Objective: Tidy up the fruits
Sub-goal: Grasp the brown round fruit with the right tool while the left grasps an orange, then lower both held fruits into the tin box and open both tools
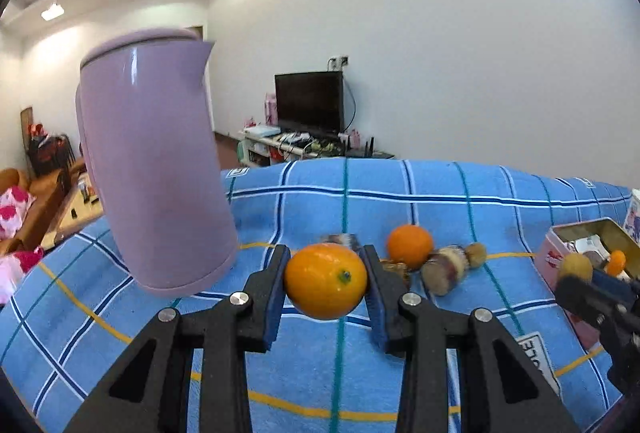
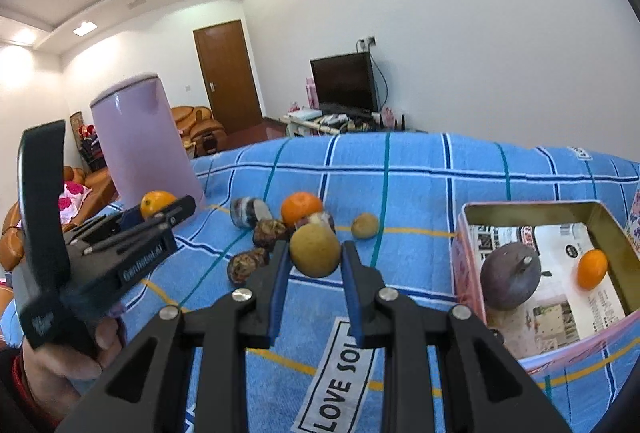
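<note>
A home living room: a dark television (image 2: 344, 81) stands on a low cluttered stand (image 2: 320, 123) by the far white wall, a wooden door (image 2: 226, 75) and brown sofas (image 2: 198, 123) lie far left.

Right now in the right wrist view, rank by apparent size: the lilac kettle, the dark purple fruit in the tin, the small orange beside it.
1. Lilac kettle
2. Dark purple fruit
3. Small orange

"LOVE SOL" shows on the cloth's white label (image 2: 338, 379).
</note>
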Demonstrator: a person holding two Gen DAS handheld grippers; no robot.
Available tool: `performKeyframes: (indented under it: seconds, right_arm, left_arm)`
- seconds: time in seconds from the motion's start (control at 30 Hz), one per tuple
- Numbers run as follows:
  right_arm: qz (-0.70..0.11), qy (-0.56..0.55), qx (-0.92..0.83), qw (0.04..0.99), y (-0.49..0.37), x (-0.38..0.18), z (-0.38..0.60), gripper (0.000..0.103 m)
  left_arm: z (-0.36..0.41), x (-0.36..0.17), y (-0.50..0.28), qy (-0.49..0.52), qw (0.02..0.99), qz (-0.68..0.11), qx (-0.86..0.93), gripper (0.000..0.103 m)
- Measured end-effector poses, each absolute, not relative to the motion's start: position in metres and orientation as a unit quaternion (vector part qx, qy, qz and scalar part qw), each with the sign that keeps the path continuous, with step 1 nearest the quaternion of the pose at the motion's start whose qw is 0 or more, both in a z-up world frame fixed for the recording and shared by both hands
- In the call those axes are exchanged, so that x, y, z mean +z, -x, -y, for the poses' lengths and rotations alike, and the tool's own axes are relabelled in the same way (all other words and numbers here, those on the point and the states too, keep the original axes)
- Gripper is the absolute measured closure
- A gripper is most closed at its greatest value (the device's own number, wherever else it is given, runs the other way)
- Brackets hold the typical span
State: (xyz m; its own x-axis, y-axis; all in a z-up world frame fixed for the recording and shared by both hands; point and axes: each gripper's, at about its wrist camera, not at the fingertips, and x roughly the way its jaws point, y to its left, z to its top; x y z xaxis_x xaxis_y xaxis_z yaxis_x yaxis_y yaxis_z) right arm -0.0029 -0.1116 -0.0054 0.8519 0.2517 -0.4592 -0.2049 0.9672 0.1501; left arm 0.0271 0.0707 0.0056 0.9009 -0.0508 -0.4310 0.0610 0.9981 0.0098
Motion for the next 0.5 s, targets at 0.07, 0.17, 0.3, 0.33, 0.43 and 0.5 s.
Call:
performKeyframes:
  seconds: [0.07, 0.17, 0.3, 0.33, 0.43, 0.5]
  right_arm:
    - [-0.241, -0.049, 0.119, 0.962, 0.004, -0.004, 0.114, 0.074]
    - [-0.245, -0.043, 0.113, 0.962, 0.007, -0.007, 0.116, 0.074]
    - [-0.242, -0.029, 0.107, 0.964, 0.015, -0.007, 0.12, 0.074]
    - [-0.241, -0.027, 0.106, 0.964, 0.016, -0.006, 0.121, 0.074]
    - [-0.237, -0.026, 0.103, 0.966, 0.021, -0.003, 0.127, 0.074]
    - [-0.235, -0.026, 0.101, 0.966, 0.025, -0.003, 0.132, 0.074]
  left_arm:
    - [-0.066, 0.003, -0.023, -0.012, 0.973, -0.227, -0.036, 0.065]
    - [-0.06, 0.003, -0.022, -0.017, 0.972, -0.231, -0.033, 0.065]
    - [-0.051, 0.0, -0.02, -0.024, 0.97, -0.239, -0.033, 0.065]
    - [-0.048, 0.0, -0.018, -0.027, 0.97, -0.238, -0.032, 0.065]
    - [-0.037, 0.001, -0.009, -0.034, 0.969, -0.241, -0.035, 0.065]
    - [-0.03, 0.0, -0.006, -0.038, 0.969, -0.243, -0.037, 0.065]
